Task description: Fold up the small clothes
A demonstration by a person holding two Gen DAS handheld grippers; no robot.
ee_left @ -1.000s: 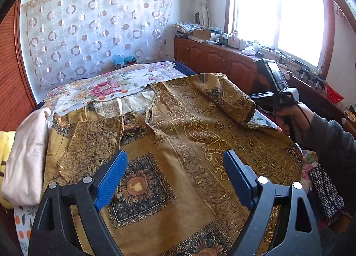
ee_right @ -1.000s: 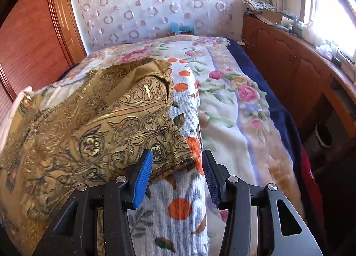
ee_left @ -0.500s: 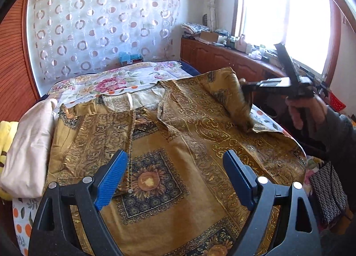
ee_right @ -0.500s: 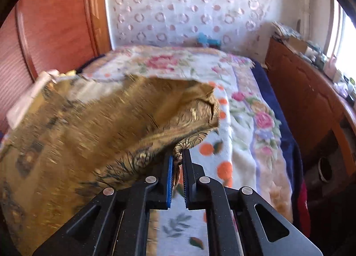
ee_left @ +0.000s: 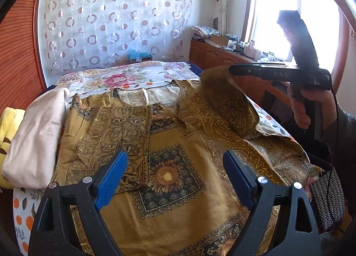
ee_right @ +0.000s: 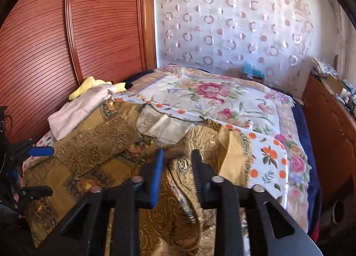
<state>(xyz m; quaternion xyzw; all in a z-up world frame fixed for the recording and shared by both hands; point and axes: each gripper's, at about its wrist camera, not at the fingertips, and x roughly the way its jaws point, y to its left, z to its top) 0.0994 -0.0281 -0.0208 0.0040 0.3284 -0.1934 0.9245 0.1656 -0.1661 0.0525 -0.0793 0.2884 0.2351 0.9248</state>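
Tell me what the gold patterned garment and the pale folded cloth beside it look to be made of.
Gold patterned garment: seems a thin woven fabric, satin or brocade-like, with a slight sheen; the printed scrolls catch the light and its lifted sleeve drapes in soft folds. Silk or synthetic, I cannot tell.

Pale folded cloth: looks like matte, smooth cotton-like cloth, plain, lying in soft rounded folds; exact fibre is unclear.
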